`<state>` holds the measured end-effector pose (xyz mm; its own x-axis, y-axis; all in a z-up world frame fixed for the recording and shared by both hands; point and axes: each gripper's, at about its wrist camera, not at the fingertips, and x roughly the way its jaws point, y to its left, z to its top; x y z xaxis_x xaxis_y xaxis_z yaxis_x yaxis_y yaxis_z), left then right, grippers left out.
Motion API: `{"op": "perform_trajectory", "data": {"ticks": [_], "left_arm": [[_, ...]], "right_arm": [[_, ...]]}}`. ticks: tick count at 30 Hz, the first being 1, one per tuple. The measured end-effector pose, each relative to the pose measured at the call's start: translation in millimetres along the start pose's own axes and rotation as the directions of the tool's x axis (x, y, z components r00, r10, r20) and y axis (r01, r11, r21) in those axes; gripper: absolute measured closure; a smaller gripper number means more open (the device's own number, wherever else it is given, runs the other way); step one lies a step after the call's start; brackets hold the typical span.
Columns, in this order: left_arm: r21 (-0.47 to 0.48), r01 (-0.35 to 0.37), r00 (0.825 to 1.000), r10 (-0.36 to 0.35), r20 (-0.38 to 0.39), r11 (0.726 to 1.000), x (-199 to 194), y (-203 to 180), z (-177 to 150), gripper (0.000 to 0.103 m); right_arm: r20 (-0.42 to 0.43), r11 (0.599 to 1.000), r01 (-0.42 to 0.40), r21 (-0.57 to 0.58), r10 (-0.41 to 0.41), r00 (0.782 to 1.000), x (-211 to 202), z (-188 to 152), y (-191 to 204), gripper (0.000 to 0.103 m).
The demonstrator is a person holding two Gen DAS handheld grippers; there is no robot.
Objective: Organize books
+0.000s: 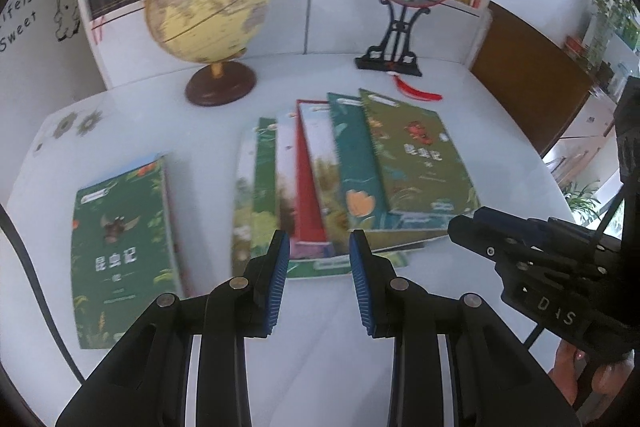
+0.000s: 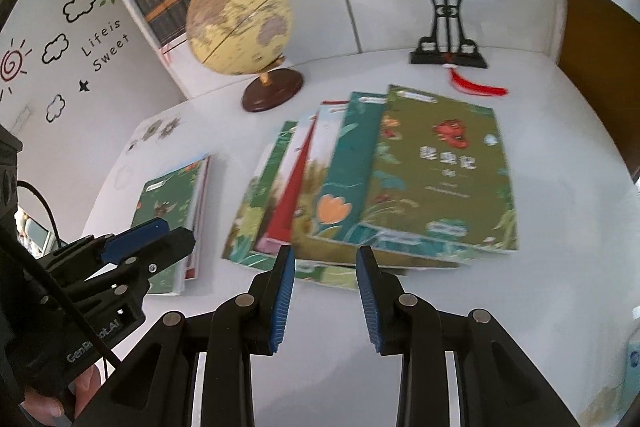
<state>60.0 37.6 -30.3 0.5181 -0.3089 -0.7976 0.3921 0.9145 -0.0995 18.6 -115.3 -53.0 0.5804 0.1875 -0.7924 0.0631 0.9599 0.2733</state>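
Your left gripper (image 1: pixel 319 247) hangs with its blue-padded jaws spread wide and empty above the near edge of the fanned spread of green and red paperback books (image 1: pixel 360 179) on the white table (image 1: pixel 460 87). Your right gripper (image 2: pixel 325 263) is equally wide and empty, over the same edge. A single dark green book (image 1: pixel 124 251) lies apart to the left, near the tan globe on its brown base (image 1: pixel 208 11).

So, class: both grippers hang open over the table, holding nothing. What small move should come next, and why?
Probably ease the right gripper forward to the near edge of the olive-green top book. It lies uppermost on the fanned pile, and a lone green book already lies apart beside it.
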Motion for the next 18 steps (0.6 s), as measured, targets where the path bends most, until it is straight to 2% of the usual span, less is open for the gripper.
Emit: {"op": "perform_trajectory", "data": {"ticks": [11,18], "left_arm": [[0.016,0.003,1.0,-0.003,0.027,1.0,3,-48,22,0.075],[0.015,0.019,0.996,-0.02,0.087,1.0,-5,-72,51,0.075]], "right_arm": [[0.015,1.0,0.014,0.019,-0.014,1.0,-15,17,-59,0.073],[0.091,1.0,0.006,0.027,-0.009,0.996,-45,44,-81,0.073]]}}
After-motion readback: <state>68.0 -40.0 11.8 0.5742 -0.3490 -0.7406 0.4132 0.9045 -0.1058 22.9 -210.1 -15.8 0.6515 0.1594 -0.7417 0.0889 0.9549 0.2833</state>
